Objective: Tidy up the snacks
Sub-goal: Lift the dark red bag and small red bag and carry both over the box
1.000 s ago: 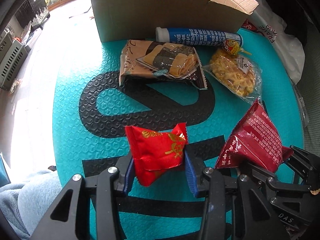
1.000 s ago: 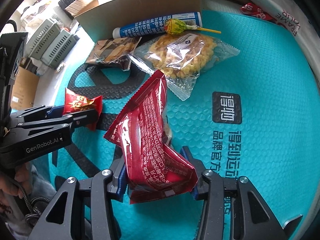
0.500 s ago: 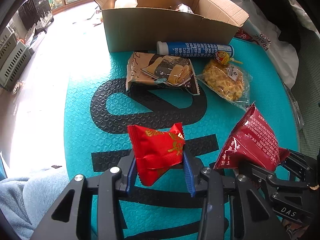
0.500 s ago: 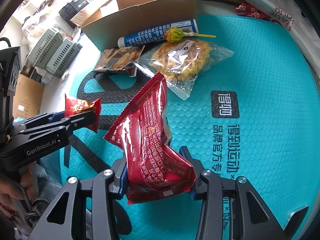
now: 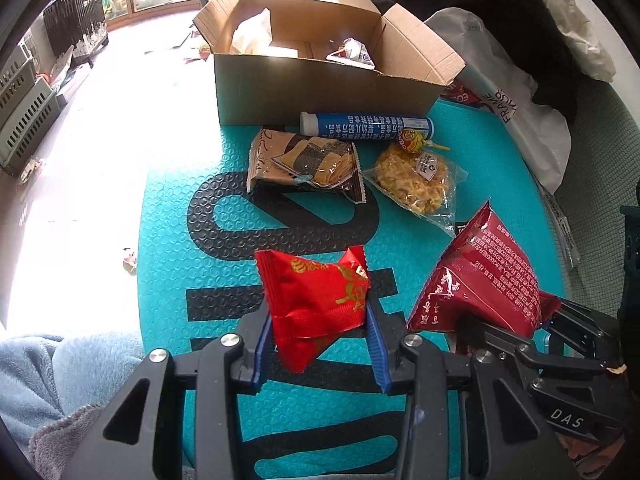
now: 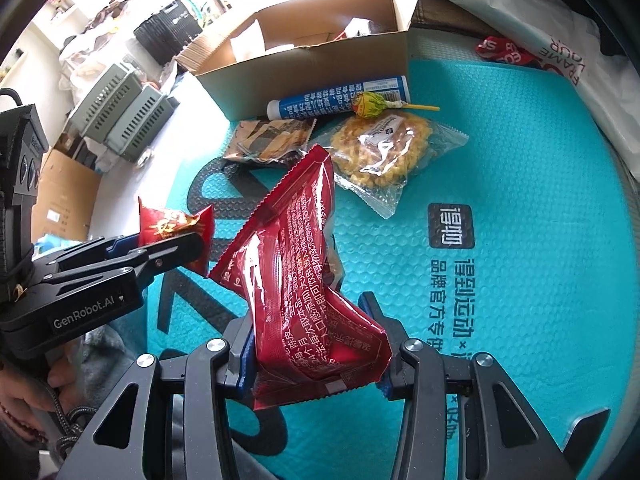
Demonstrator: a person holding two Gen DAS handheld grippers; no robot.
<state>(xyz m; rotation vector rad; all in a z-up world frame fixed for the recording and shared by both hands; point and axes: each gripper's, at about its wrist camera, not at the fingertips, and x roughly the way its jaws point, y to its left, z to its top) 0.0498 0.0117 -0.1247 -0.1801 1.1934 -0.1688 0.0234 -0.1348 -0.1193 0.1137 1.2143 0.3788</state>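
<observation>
My left gripper [image 5: 318, 332] is shut on a small bright red snack packet [image 5: 316, 300], held above the teal mat [image 5: 168, 240]; the packet also shows in the right wrist view [image 6: 172, 226]. My right gripper [image 6: 314, 348] is shut on a dark red snack bag [image 6: 304, 280], seen also in the left wrist view [image 5: 484, 276]. An open cardboard box [image 5: 320, 88] stands at the mat's far edge with a few items inside. In front of it lie a blue tube [image 5: 368, 126], a lollipop [image 5: 412, 140], a brown biscuit pack [image 5: 304, 164] and a clear noodle-snack bag [image 5: 416, 180].
A white plastic bag [image 5: 508, 120] and dark clothing [image 5: 500, 20] lie right of the box. Grey crates [image 6: 120, 112] stand on the floor to the left. A grey blanket [image 5: 60, 380] lies at the near left.
Both grippers have risen and pulled back with their packets held; the box's inside has come into view and the snacks on the mat look farther away.
</observation>
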